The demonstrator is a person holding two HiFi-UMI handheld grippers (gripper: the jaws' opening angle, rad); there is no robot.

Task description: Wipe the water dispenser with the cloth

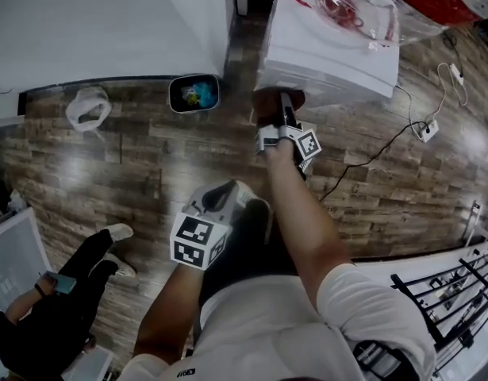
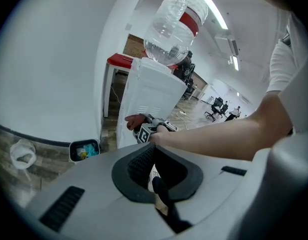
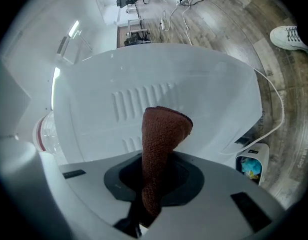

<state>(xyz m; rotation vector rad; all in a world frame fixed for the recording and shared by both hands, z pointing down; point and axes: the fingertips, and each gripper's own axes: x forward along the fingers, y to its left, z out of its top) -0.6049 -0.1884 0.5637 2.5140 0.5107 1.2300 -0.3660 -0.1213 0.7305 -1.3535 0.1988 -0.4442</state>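
Standing straight ahead of right gripper [image 1: 286, 111]: white water dispenser [image 3: 194, 89], louvred side panel facing jaws. Brown cloth [image 3: 161, 134] clamped between right jaws, long axis pointing at panel, tip at panel (contact unclear). Left gripper [image 2: 156, 176] well back from dispenser, jaws parted, nothing between. Right arm nearer; wiping likely falls to it.

Brown cloth [image 3: 161, 134], bunched into a cone, tip against the vented side panel of the upright white water dispenser [image 3: 204, 89].
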